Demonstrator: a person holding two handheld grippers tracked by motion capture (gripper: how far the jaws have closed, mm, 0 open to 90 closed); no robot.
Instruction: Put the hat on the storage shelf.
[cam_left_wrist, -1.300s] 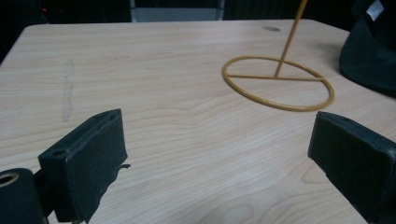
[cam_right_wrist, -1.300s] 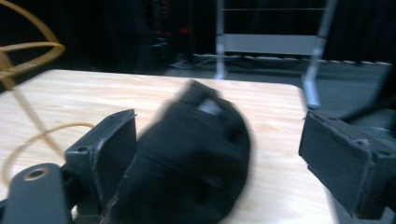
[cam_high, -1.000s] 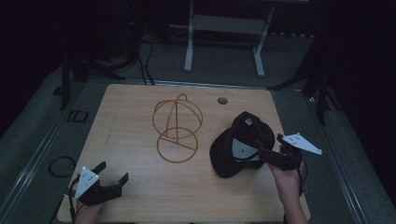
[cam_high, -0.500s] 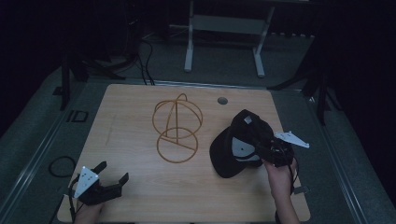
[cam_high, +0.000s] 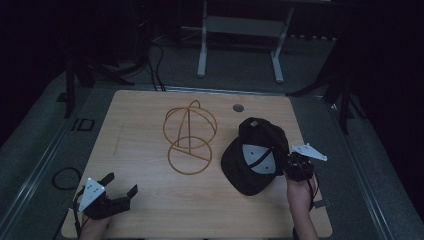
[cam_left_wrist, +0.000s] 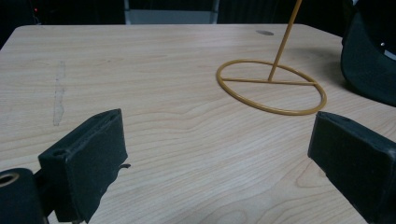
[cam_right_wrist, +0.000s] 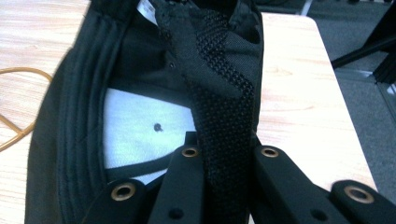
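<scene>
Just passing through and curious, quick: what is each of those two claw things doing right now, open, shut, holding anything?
Left gripper: open, holding nothing, low over the table.
Right gripper: shut on the black cap, pinching its mesh.

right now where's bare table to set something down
Free: the left half of the table, between its left edge and the wire hat stand, and the near strip ahead of the left tool. Crowded: the right side, where the right tool grips the black cap.
</scene>
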